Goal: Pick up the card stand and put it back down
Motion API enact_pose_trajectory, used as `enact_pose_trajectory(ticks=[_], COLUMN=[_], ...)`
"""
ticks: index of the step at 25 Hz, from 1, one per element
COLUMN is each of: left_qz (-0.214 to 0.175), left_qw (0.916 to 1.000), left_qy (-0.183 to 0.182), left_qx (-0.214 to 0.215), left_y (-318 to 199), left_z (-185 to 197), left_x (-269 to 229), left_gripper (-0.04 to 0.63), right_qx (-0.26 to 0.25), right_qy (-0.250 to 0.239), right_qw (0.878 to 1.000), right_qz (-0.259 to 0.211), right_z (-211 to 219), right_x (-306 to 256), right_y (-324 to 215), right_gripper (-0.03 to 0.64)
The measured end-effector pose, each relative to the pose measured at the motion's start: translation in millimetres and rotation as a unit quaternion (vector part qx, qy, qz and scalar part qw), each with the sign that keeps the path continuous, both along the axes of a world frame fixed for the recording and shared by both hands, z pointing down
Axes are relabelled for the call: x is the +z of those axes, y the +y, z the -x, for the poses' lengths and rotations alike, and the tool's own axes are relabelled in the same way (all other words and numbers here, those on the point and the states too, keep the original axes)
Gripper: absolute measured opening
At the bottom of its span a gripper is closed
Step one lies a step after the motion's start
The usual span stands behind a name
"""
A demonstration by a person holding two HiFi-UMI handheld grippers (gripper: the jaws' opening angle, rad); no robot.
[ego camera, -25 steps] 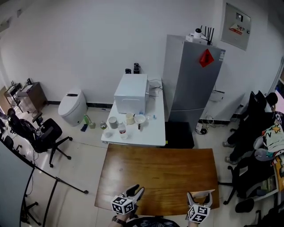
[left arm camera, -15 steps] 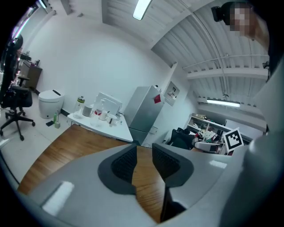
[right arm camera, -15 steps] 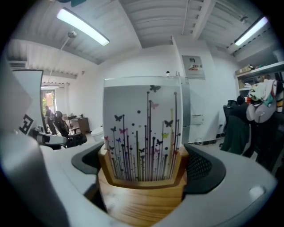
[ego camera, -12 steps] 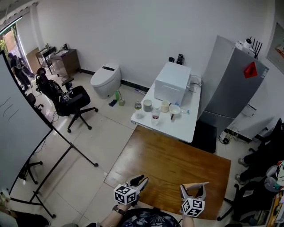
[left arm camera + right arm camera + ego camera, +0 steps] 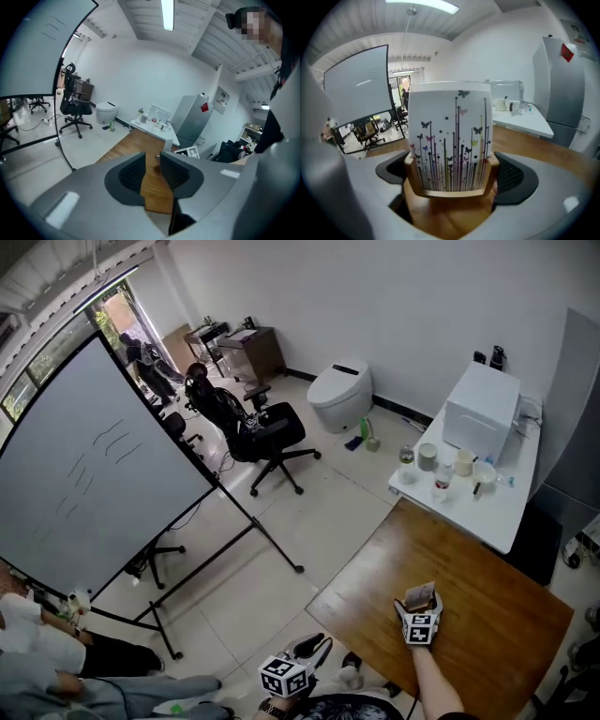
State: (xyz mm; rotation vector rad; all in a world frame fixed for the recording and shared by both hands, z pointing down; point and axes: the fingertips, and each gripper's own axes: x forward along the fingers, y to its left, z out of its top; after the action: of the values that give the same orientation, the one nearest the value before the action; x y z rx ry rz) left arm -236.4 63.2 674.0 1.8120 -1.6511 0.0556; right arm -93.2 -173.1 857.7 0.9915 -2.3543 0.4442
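Note:
The card stand (image 5: 449, 136) is a small wooden base holding a white card printed with butterflies and coloured stems. My right gripper (image 5: 451, 174) is shut on the base, one jaw on each side. In the head view the right gripper (image 5: 420, 607) holds the card stand (image 5: 419, 594) over the near left part of the brown wooden table (image 5: 497, 634); I cannot tell whether the base touches the wood. My left gripper (image 5: 317, 647) hangs off the table's near corner, over the floor. In its own view the left gripper (image 5: 151, 165) has its jaws almost together, nothing between them.
A white table (image 5: 497, 512) beyond the wooden one carries a white box (image 5: 480, 407), cups and a bottle. A grey fridge (image 5: 583, 409) stands at the right edge. A black office chair (image 5: 262, 432), a toilet (image 5: 339, 395) and a large whiteboard (image 5: 94, 474) on legs stand to the left.
The head view has swung left, bringing in the whiteboard and chairs. The right gripper has moved forward over the wooden table. The left gripper now sits off the table's corner.

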Motion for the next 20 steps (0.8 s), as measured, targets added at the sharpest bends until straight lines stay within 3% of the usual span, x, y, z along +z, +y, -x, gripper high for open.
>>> enact_pose_trajectory(ticks=[5,9,13,16,18,20], left_qz=[0.049,0.051,0.022,-0.004,-0.031,-0.062], left_qw=[0.9969,0.9975,0.9995,0.9947,0.9859,0.9742], left_qy=[-0.018,-0.011,0.009,0.009,-0.002,-0.01], left_qx=[-0.059,-0.049,0.021,0.103,0.165,0.217], left_y=[49,37,-6,-41,-67,-91], left_z=[30,31,-4,-52,-83,-112], left_x=[11,17,12,7,0,-14], left_gripper=[0.089,0.084,0.084,0.084,0.084,0.084], right_qx=[0.018,0.011,0.062,0.133,0.183,0.24], right_qy=[0.04,0.033,-0.072,-0.151,-0.165,-0.174], right_qw=[0.999,0.999,0.992,0.977,0.969,0.954], right_qz=[-0.006,0.038,0.083,0.066,0.015,-0.042], right_z=[30,34,-17,-98,-155,-212], right_x=[52,59,18,-56,-111,-158], right_y=[-25,-15,22,61,83,102], right_gripper=[0.545,0.564,0.572,0.492,0.399,0.242])
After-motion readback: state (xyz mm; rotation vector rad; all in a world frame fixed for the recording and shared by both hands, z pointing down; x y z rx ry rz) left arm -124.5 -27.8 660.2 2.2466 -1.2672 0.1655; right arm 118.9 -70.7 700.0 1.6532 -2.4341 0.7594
